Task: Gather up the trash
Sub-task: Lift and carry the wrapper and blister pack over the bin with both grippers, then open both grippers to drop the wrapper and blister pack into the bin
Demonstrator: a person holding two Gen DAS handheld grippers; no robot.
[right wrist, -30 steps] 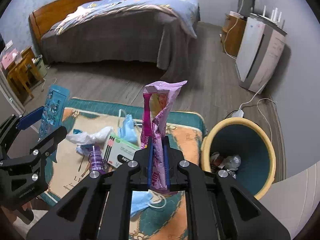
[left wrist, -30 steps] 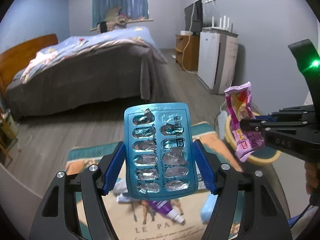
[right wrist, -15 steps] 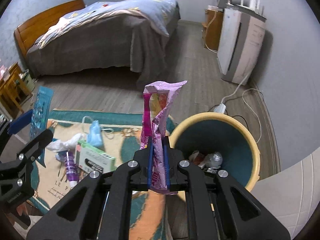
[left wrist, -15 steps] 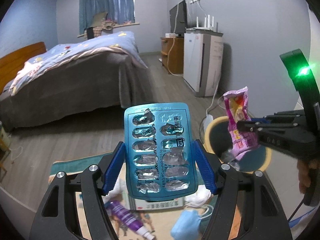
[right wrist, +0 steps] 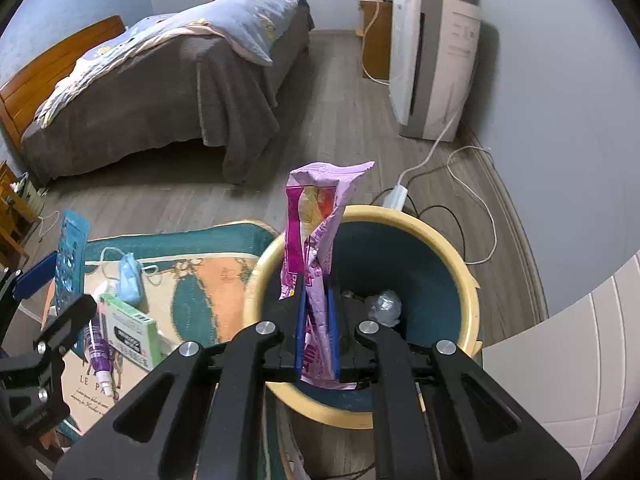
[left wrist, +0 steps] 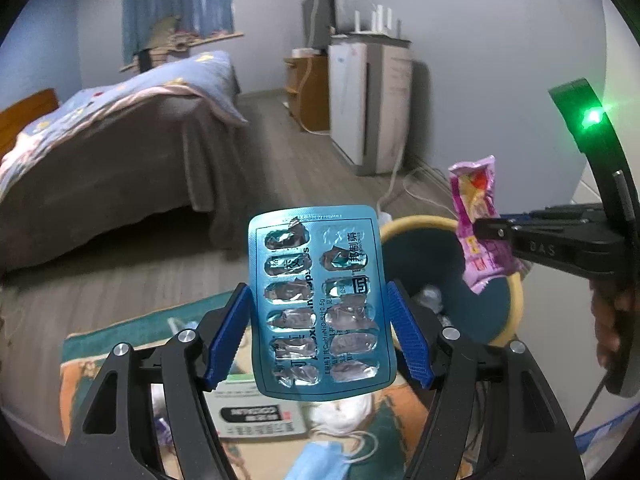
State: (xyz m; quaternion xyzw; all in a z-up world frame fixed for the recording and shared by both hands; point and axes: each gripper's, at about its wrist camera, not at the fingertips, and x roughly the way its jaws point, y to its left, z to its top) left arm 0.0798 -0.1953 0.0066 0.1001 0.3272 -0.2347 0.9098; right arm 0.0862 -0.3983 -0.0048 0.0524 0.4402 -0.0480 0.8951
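Both tongs swung toward bin (right wrist: 460, 264) since earlier frame. Your right tongs (right wrist: 317, 338), clamped on pink wrapper (right wrist: 316, 216), hang over bin mouth. Left tongs (left wrist: 320, 332) pinch blister pack (left wrist: 320, 304) by edges, beside rim. Release early: pack lands on rug (right wrist: 200, 280); light wrapper may cling to pad.

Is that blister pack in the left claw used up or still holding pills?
Used up, as far as visible: the blister pack in the left claw shows torn, crumpled foil over every pocket, and no pill shows.
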